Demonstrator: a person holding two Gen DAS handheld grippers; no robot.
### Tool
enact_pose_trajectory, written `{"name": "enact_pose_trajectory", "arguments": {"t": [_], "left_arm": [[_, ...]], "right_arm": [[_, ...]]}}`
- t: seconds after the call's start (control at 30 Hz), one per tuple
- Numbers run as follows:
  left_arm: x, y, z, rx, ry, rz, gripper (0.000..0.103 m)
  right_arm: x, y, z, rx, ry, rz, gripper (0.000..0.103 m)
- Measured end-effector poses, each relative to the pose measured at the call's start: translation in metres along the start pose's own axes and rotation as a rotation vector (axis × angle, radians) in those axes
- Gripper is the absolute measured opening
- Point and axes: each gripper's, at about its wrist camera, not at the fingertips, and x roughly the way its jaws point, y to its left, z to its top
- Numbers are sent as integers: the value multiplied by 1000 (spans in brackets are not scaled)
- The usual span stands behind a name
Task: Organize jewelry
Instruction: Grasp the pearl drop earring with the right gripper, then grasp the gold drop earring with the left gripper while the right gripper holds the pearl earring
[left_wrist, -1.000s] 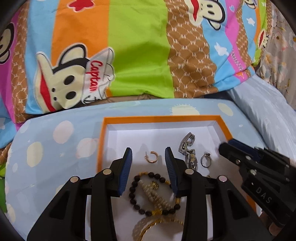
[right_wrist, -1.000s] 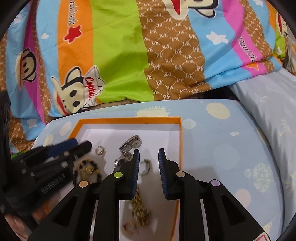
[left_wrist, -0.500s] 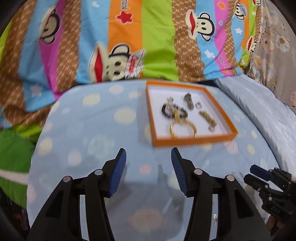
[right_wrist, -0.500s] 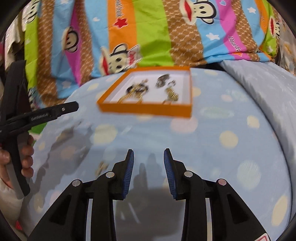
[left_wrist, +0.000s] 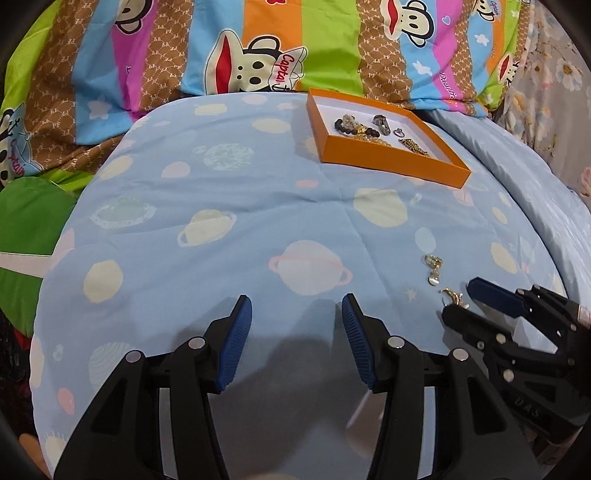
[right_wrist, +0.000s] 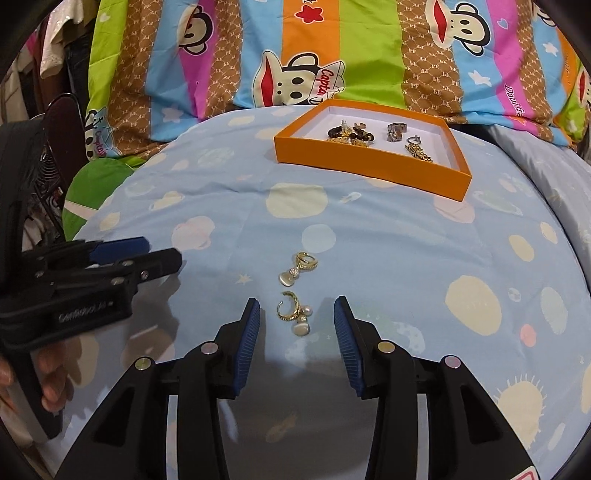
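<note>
1. My right tongs (right_wrist: 297, 319) have just been opening; jaws apart, a pearl earring (right_wrist: 293, 313) lies loose between them on the bed (right_wrist: 369, 236).
2. Left tongs (left_wrist: 296, 314) spread over bare cover, empty.
3. Both pulled back from the orange tray (right_wrist: 369, 162); two earrings remain outside.

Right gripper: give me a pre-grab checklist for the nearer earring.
1. Right gripper jaws open, having just been opening: ok.
2. Nearer earring lies between the pads, untouched: ok.
3. Farther earring apart from it, beyond the fingertips: ok.
4. Left gripper off to the side, empty, out of the path: ok.
5. Tray still has bare floor for a drop-off: ok.
6. Whether the pads sit low enough to pinch the earring: cannot tell.
</note>
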Motion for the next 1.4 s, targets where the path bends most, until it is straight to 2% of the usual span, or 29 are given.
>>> {"name": "enact_pose_trajectory", "arguments": {"t": [0.17, 0.23, 0.53, 0.8, 0.9, 1.0, 1.13, 1.4], "left_arm": [[-2, -2, -6, 16, -18, 21, 50], [-2, -5, -7, 30, -23, 29, 52], [0, -8, -8, 51, -24, 33, 58], [0, -11, -8, 61, -20, 42, 59], [-4, -16, -6, 47, -15, 6, 59], [-5, -33, 2, 63, -9, -56, 60], [3, -64, 13, 120, 0, -76, 60], [32, -106, 34, 175, 17, -46, 59]], "right_arm": [[4, 2, 3, -9, 10, -28, 40], [4, 4, 2, -17, 11, -41, 30], [5, -3, 2, 13, 8, -44, 17], [-7, -14, -5, 73, -18, -50, 17], [-15, -24, -13, 109, -20, -63, 17], [-23, -34, -20, 142, -24, -77, 17], [-32, -48, -27, 183, -34, -93, 17], [-39, -68, -38, 245, -43, -97, 17]]}}
